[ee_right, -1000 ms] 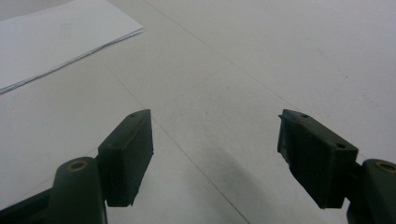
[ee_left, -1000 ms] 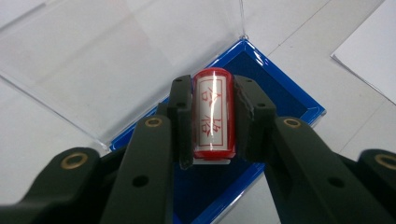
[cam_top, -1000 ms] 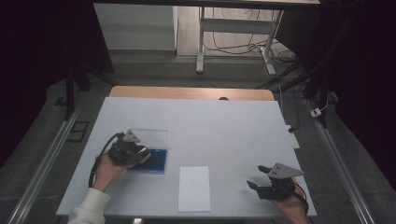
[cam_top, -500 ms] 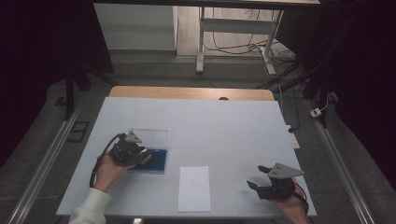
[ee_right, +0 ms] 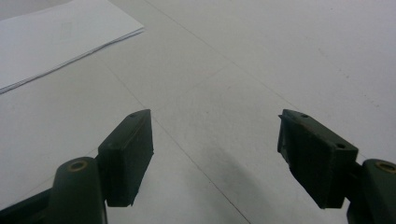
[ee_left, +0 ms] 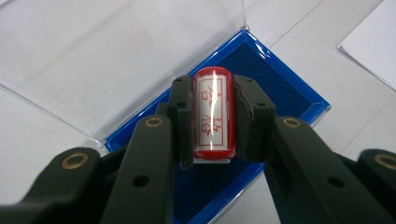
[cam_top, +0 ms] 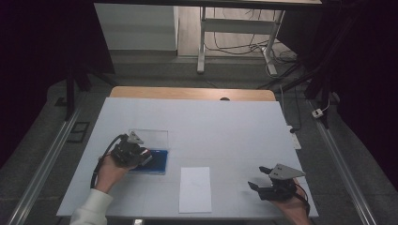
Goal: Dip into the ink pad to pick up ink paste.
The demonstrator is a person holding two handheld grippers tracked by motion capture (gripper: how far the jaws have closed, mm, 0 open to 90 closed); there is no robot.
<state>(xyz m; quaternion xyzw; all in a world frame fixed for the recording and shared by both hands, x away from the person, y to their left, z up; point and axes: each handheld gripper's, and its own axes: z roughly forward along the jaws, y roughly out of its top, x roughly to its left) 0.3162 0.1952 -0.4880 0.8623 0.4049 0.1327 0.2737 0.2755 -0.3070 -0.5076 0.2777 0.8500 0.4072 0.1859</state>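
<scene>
Left tool (ee_left: 212,116) grips red stamp (ee_left: 213,112) over ink pad (ee_left: 280,88)

The stamp (ee_left: 212,114) sits over the open ink pad case (cam_top: 158,161), left of the paper sheet (cam_top: 195,188) on the table (cam_top: 225,126)

We wear a white sleeve (cam_top: 91,210) on the left; our grippers' black jaws carry brass rivets (ee_left: 153,122) (small screw holes too), grey three-cornered plates (cam_top: 283,171) and black cables (cam_top: 104,154).
</scene>
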